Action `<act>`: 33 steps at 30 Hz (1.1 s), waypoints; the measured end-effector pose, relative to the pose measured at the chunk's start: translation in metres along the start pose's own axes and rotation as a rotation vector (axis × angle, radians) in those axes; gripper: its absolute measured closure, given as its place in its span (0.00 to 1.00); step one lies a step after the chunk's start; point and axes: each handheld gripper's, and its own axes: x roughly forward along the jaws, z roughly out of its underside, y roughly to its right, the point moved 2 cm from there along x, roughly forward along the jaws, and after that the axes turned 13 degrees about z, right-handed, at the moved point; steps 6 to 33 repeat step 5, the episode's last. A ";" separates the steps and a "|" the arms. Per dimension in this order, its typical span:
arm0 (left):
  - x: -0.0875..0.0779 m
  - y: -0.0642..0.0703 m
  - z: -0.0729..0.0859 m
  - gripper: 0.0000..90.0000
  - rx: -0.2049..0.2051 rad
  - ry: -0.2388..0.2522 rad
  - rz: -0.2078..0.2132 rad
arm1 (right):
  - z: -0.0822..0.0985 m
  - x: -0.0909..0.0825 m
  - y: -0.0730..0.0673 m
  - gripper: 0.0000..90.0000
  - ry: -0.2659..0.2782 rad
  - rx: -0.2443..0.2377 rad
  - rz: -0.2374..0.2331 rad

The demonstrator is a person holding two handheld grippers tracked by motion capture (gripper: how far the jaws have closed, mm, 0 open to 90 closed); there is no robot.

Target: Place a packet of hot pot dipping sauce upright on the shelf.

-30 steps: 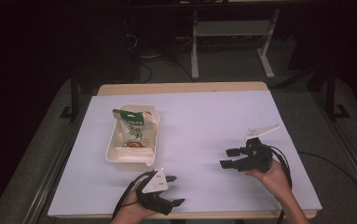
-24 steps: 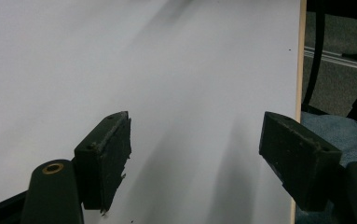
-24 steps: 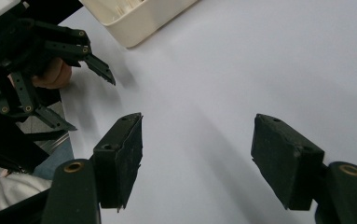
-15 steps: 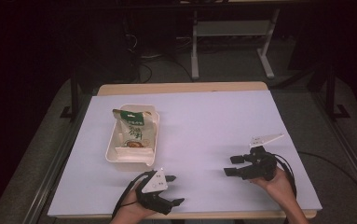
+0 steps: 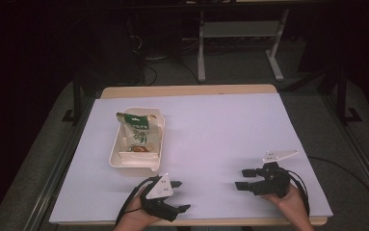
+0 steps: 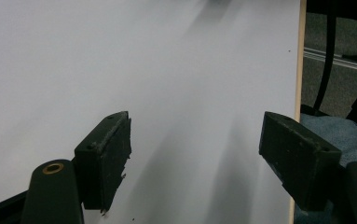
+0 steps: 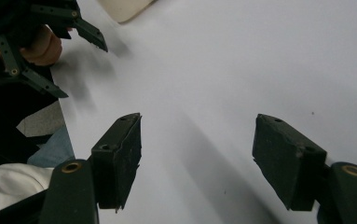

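A cream tray (image 5: 119, 161) sits left of centre on the white table (image 5: 220, 130). In it lies a green and white snack bag (image 5: 139, 131). My left gripper (image 5: 179, 196) rests near the front edge just below the tray, open, with nothing between its jaws (image 6: 195, 154). My right gripper (image 5: 241, 179) is at the front right, pointing left, and is open and empty over bare table (image 7: 197, 158). In the right gripper view the left gripper (image 7: 80, 70) shows at upper left, and a corner of the tray (image 7: 125, 7) at the top.
The table's wooden front edge (image 6: 300, 93) runs close beside the left gripper, with the person's blue trousers (image 6: 339, 135) past it. A white metal stand (image 5: 240, 31) and cables lie on the dark floor behind the table.
The right gripper has drawn back toward the front edge and sunk lower. The left gripper, the tray and the bag have stayed put.
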 end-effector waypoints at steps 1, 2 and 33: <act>0.000 0.000 0.000 0.27 0.000 0.001 0.000 | 0.002 -0.001 -0.001 0.35 0.002 -0.001 0.004; 0.000 0.000 0.000 0.27 0.000 0.001 0.000 | 0.004 -0.002 -0.002 0.35 0.009 0.003 0.006; 0.000 0.001 -0.001 0.27 0.000 0.003 0.003 | 0.005 -0.003 -0.006 0.35 0.015 -0.003 0.013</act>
